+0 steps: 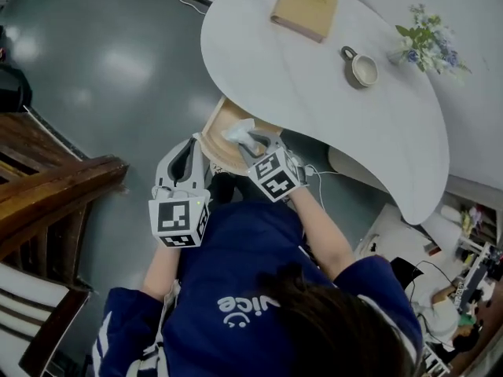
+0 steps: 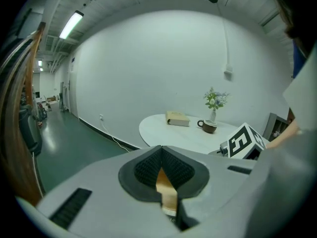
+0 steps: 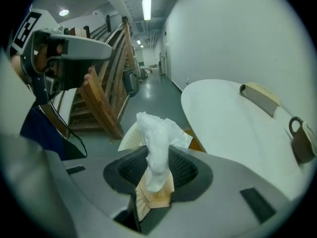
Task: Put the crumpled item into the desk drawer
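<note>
Tissue (image 3: 158, 133) x1 pinched in R gripper (image 3: 157, 165); 1 drawer (image 1: 214, 132), 1 mug (image 1: 363, 67), 1 book (image 1: 305, 5).

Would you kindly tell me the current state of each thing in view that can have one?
Desk drawer: pulled open.
Crumpled tissue: pinched in the gripper, over the drawer.
Right gripper: shut on the crumpled tissue.
Left gripper: jaws together, nothing held.
Book: closed, lying flat on the table.
Cup: upright on the table.
</note>
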Motion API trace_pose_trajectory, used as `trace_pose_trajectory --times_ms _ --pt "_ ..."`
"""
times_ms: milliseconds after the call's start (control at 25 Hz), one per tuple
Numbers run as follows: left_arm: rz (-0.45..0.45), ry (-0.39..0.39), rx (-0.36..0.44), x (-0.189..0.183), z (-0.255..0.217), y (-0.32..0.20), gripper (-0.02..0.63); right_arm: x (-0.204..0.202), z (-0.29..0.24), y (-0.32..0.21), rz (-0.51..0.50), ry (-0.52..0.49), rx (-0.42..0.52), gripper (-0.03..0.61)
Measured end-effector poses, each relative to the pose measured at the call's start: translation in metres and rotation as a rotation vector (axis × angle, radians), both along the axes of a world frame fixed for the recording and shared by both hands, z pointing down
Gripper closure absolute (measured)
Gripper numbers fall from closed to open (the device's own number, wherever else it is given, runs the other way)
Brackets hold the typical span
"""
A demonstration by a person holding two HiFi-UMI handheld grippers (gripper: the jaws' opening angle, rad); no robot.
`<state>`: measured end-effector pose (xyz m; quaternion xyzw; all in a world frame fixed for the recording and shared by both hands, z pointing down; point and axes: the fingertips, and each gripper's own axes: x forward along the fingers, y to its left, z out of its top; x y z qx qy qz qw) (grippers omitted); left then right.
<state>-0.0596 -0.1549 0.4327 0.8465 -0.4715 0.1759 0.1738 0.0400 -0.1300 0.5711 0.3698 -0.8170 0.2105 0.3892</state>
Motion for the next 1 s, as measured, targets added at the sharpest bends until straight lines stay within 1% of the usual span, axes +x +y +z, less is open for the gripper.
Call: trace_pose_trajectory --times_ms 200,360,480,600,720,880,1000 --pt "-0.057 -0.022 -0.014 -0.01 0.002 0.011 0.609 -0.004 0.033 0.003 -0.029 0.013 -0.087 0.439" --pt "-0.117 -0.026 -0.043 -0.021 0.008 0.017 0.609 -0.004 0.052 0.0 -0.055 0.038 -0.115 0.439" --pt "-0.15 -0.038 -0.053 -0.027 0.01 0.02 0.609 -0.008 0.067 0.001 -0.111 0.062 -0.152 0.439" --pt "-0.176 -0.055 -0.051 -0.031 0.012 0.019 0.609 -0.007 0.086 0.0 -0.165 0.118 -0.173 0.437" --pt "-0.212 -0.082 -0.06 -0.043 0.016 0.019 0.609 -0.01 0.1 0.0 -0.211 0.155 -0.195 0.437" --pt "-0.275 -0.092 -0.071 -0.058 0.018 0.018 0.609 -0.012 0.119 -0.003 -0.266 0.195 -0.229 0.437" --pt "-0.295 -0.121 -0.076 -0.061 0.021 0.022 0.609 -0.014 0.133 -0.003 -0.323 0.23 -0.25 0.436"
